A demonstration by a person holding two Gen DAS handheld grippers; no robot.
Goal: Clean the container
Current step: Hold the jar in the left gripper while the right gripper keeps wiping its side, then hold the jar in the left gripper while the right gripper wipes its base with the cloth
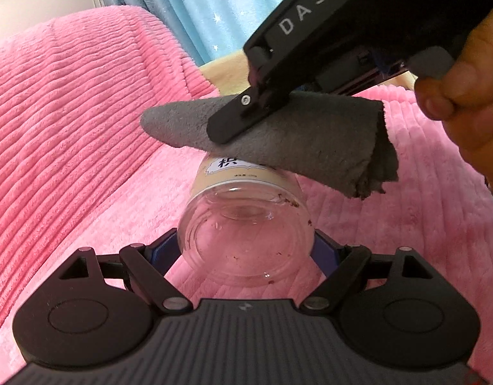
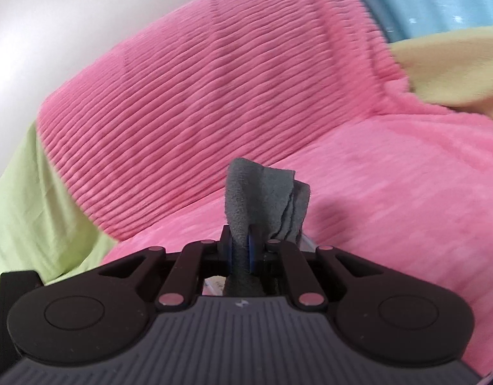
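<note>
The left gripper [image 1: 246, 250] is clamped across a clear plastic jar [image 1: 246, 224], its blue-padded fingers [image 1: 161, 250] pressing on either side of the jar's wide end close to the camera, so the jar lies roughly along the gripper's line and points away from it. The jar is held above a pink ribbed blanket [image 1: 70, 112], which spreads under it and rises behind it in a broad fold. Through the transparent wall small dark reddish specks show, scattered along the inside near the upper right and the lower rim. A pale label [image 1: 233, 168] with dark printed characters wraps the far part of the jar. From the upper right the right gripper [image 1: 243, 118] comes in, carried by a person's hand [image 1: 464, 96], and its jaws are closed on a folded grey cloth [image 1: 294, 147]. The cloth lies on the jar's far upper side, covering part of the label, with one rolled end sticking out to the left and a looser folded edge hanging down on the right. In the right wrist view the same cloth [image 2: 262, 199] stands pinched between the closed blue pads [image 2: 253, 250], rising in crumpled folds past the fingertips, with the pink blanket [image 2: 214, 80] behind it. A green sheet [image 2: 31, 208] shows at the left edge there, a yellow fabric [image 2: 455, 67] at the upper right, and a pale blue curtain [image 1: 198, 6] hangs behind the blanket.
</note>
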